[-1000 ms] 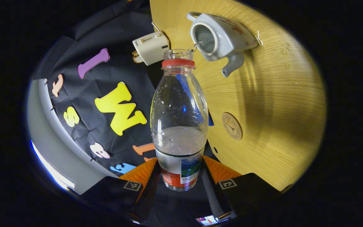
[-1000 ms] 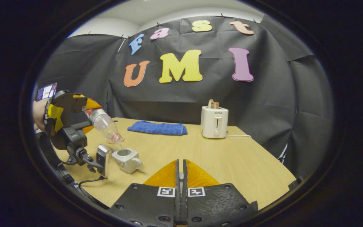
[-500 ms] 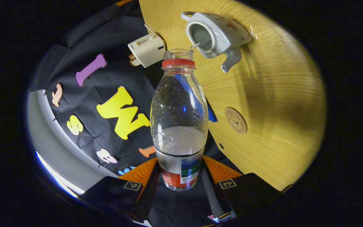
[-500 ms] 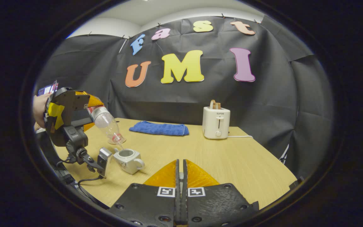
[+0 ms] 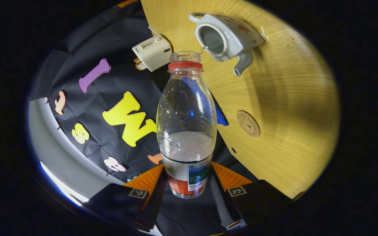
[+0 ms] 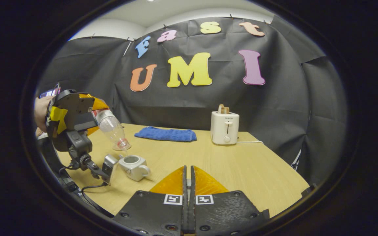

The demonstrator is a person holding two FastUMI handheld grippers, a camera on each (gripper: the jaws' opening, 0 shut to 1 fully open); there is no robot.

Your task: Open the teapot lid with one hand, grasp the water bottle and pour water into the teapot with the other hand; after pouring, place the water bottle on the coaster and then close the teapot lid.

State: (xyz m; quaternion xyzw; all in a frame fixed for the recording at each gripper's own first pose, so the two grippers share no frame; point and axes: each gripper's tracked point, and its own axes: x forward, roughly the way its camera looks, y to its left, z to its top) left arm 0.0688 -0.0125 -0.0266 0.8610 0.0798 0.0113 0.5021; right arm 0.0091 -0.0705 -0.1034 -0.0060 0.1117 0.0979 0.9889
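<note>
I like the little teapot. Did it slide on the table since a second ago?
No. In the right gripper view the teapot sits in the same spot on the table, just as far from the toaster and blue towel.

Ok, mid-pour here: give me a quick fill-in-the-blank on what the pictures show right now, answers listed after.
1. The left tongs grip the water ____.
2. The bottle's mouth tilts toward the open white ____.
3. The teapot has no ____ on it.
4. The blue cloth lies left of the white ____ in the right gripper view.

Missing words: bottle; teapot; lid; toaster
</note>
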